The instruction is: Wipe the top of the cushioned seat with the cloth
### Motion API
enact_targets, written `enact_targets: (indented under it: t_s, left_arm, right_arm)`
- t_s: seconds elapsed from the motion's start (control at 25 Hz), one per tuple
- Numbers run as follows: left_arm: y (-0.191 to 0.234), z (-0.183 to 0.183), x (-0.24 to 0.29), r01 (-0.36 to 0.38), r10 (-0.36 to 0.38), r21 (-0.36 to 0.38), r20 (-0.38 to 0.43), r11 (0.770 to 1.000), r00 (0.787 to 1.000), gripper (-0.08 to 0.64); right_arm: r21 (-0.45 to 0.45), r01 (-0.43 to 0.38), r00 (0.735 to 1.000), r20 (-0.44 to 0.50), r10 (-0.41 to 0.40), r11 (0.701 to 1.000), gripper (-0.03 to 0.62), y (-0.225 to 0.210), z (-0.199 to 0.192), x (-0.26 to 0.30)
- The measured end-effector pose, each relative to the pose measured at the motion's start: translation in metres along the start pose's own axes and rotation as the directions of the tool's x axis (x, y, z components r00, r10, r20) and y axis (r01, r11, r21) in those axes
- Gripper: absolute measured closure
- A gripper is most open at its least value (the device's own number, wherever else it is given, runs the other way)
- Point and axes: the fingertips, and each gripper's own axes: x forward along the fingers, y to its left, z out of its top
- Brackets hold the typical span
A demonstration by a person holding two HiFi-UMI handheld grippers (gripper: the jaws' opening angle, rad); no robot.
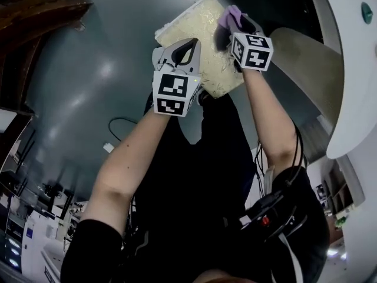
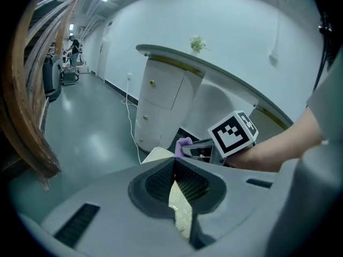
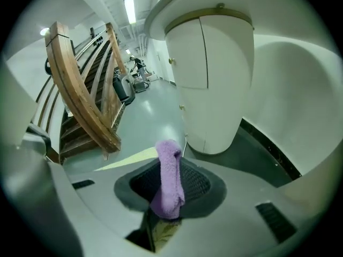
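Right gripper (image 3: 170, 212) clamped on purple cloth (image 3: 169, 178) | left gripper (image 2: 172, 166) closed, empty | seat (image 1: 197, 28) just beneath both | cloth at seat's far-right edge; wipe likely runs back toward person.

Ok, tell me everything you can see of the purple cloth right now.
The cloth is lilac, soft and fluffy, like terry or microfibre. It is bunched into a narrow roll and clamped between the jaws of the right gripper, with one rounded end poking out past the tips. In the head view it sits over the far corner of the pale yellow cushioned seat. Whether it actually presses on the seat cannot be told.
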Motion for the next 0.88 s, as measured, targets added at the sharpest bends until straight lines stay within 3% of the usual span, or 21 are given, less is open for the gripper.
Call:
enact_targets:
  t_s: [0.28,0.52,0.88]
  left_arm:
    - [0.023,-0.033,-0.015,-0.031,0.031,-0.005,-0.054,1.0,0.998,0.557]
    - [0.042,-0.027,-0.027,-0.051,0.049,-0.039,-0.04,0.998,0.998,0.557]
    - [0.052,-0.023,-0.057,-0.067,0.065,-0.037,-0.034,0.997,0.997,0.557]
  right_arm:
    - [0.076,0.049,0.998,0.031,-0.051,0.996,0.499,-0.003,-0.013,0.004]
    - [0.048,0.099,0.995,0.018,-0.1,0.994,0.5,0.012,-0.02,0.001]
    - [0.005,0.02,0.997,-0.081,-0.02,1.0,0.5,0.077,-0.057,-0.01]
